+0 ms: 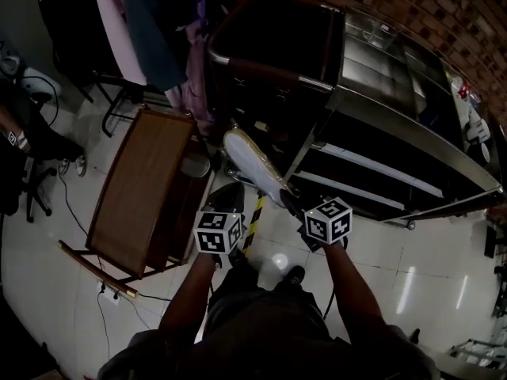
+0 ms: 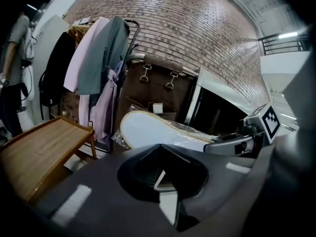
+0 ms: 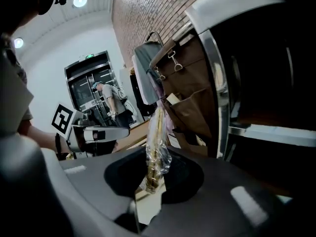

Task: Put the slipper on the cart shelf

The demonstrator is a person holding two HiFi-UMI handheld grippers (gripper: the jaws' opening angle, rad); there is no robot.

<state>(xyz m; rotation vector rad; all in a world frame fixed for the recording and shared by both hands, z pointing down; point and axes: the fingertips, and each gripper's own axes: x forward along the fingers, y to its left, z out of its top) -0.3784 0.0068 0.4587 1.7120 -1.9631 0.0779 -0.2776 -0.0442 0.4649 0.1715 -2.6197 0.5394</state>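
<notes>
Right gripper (image 1: 290, 204) jaws clamp one end of the plastic-wrapped slipper (image 1: 249, 163), held at frame centre beside the cart (image 1: 396, 125). Left gripper (image 1: 229, 199) jaws are closed on nothing, lower centre.

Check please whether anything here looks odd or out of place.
Only the slipper: it is wrapped in crinkled clear plastic and hangs in the air, on its edge, pinched at one end by the right gripper. It is not yet on the cart. Nothing looks spilled or broken.
</notes>
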